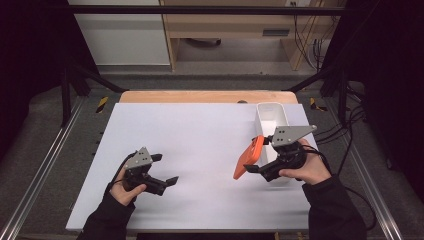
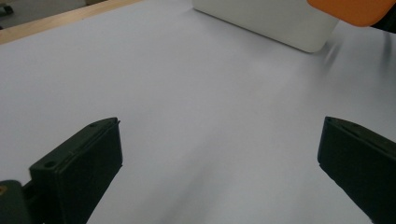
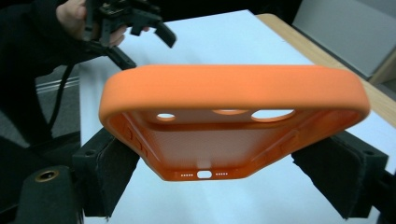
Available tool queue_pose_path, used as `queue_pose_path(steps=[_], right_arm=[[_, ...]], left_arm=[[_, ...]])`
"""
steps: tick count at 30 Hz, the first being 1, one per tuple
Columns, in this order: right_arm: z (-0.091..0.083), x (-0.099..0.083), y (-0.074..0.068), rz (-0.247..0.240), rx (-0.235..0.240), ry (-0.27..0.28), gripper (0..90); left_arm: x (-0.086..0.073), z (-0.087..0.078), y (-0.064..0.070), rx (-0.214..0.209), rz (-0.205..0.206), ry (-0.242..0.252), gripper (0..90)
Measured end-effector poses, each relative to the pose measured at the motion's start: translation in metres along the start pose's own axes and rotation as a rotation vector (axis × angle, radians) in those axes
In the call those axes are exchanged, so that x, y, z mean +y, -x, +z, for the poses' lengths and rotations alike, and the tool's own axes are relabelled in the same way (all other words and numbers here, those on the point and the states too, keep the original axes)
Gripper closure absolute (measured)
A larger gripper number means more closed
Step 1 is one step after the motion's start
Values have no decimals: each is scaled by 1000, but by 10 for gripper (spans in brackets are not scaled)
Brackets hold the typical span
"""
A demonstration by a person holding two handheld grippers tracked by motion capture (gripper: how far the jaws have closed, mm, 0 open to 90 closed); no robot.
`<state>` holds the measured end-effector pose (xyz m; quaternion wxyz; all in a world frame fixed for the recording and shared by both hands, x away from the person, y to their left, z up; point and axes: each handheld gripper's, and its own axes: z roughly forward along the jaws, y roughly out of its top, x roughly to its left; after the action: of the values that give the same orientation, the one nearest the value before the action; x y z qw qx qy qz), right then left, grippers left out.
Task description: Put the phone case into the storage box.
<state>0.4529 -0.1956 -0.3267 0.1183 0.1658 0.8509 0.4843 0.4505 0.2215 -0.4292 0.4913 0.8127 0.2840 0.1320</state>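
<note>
Right gripper [image 1: 256, 161] pinches the orange phone case [image 3: 233, 121] across its sides, lifted off the desk [image 1: 200, 150], white bin [image 1: 272, 117] just behind; keep the squeeze gentle, case level; left gripper [image 1: 165, 170] spread, idle.

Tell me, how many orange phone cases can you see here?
1. The orange phone case is clamped between the jaws of the right gripper, held above the white table beside the white bin. Inside the bin cannot be seen fully.
</note>
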Motion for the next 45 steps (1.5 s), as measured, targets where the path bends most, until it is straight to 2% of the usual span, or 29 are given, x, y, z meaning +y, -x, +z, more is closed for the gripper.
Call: queue_pose_path(steps=[5,11,23,35,45], right_arm=[[-7,3,4,25,-45,4,158],[-11,8,9,39,-95,4,158],[-18,18,24,89,-199,13,157],[-18,27,42,135,-295,4,158],[-14,32,60,196,-412,-22,158]], left_arm=[[-5,-8,-5,23,-20,22,0],[-11,-14,-9,39,-34,21,0],[-23,-28,-19,86,-66,53,0],[-29,-32,-23,96,-79,55,0],[-31,-30,-24,97,-75,47,0]])
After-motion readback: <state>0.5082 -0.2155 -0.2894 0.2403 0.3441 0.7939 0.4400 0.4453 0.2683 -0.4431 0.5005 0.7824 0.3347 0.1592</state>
